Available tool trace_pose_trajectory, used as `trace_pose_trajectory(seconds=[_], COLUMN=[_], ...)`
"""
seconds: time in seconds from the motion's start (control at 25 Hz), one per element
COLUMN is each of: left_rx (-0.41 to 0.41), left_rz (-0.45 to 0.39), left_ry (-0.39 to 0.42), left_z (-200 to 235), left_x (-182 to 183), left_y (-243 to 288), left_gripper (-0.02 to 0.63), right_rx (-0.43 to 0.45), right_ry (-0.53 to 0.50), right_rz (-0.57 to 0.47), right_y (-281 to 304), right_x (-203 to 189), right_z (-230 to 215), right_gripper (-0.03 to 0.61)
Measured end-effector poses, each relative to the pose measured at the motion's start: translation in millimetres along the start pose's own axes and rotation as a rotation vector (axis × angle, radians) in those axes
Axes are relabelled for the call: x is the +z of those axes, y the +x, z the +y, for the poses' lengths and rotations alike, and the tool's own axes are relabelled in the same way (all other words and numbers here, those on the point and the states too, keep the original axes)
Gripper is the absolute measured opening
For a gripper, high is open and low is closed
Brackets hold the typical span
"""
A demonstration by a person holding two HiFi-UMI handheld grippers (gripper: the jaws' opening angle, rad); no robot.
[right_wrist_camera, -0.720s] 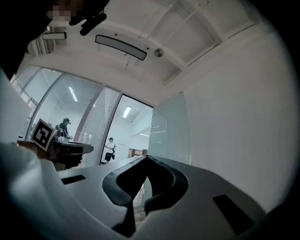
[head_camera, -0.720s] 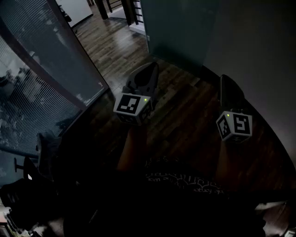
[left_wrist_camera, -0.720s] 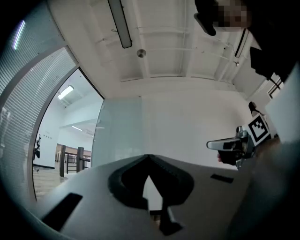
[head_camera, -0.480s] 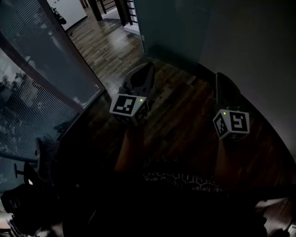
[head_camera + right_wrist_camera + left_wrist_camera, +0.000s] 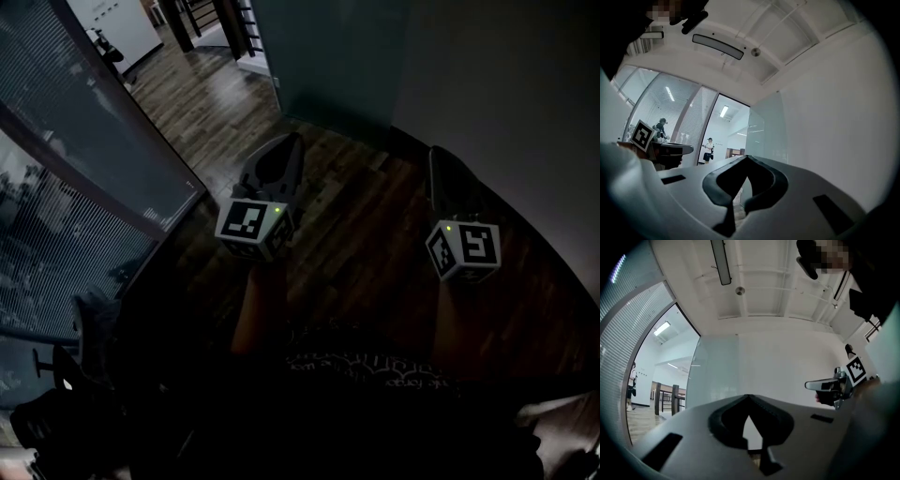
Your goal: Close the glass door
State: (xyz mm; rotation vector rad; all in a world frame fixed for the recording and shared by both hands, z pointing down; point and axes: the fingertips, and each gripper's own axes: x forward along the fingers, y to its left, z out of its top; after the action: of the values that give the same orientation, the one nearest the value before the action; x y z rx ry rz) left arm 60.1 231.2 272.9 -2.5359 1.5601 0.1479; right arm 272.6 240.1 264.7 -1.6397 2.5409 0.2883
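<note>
The glass door (image 5: pixel 328 56) is a frosted teal panel standing ahead at the top centre, beside the grey wall. It also shows as a pale glass door (image 5: pixel 717 376) in the left gripper view and as an upright glass door (image 5: pixel 764 131) in the right gripper view. My left gripper (image 5: pixel 286 150) is held out over the wooden floor, pointing toward the door, jaws together with nothing in them. My right gripper (image 5: pixel 439 161) hangs level with it to the right, close to the wall, also shut and empty. Neither one touches the door.
A glass wall with blinds (image 5: pixel 66 169) runs along the left. The grey wall (image 5: pixel 506 94) closes off the right. A dark office chair (image 5: pixel 89 328) sits at lower left. Beyond the doorway are a railing (image 5: pixel 665 401) and a person (image 5: pixel 708 149).
The head view has swung slightly: door, floor and glass wall slid leftward in the picture. Both grippers drifted a little left and stay shut.
</note>
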Motion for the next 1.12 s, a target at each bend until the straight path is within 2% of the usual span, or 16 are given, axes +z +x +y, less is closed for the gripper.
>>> trace_pose_trajectory(seconds=[0.36, 0.6, 0.8, 1.12], left_rx=[-0.041, -0.132, -0.127, -0.138], left_rz=[-0.012, 0.003, -0.011, -0.018], left_ry=[-0.016, 0.000, -0.036, -0.031], left_z=[-9, -35, -29, -10], left_x=[-3, -10, -13, -17], left_y=[6, 10, 8, 1], left_gripper=[0.002, 0.002, 0.002, 0.002], right_rx=[-0.027, -0.045, -0.071, -0.103], right_ry=[0.036, 0.051, 0.051, 0.047], right_rz=[0.017, 0.014, 0.007, 0.015], right_y=[1, 3, 4, 10], right_x=[-9, -7, -9, -13], right_z=[-9, -5, -4, 4], right_gripper=[0.003, 0.003, 0.003, 0.003])
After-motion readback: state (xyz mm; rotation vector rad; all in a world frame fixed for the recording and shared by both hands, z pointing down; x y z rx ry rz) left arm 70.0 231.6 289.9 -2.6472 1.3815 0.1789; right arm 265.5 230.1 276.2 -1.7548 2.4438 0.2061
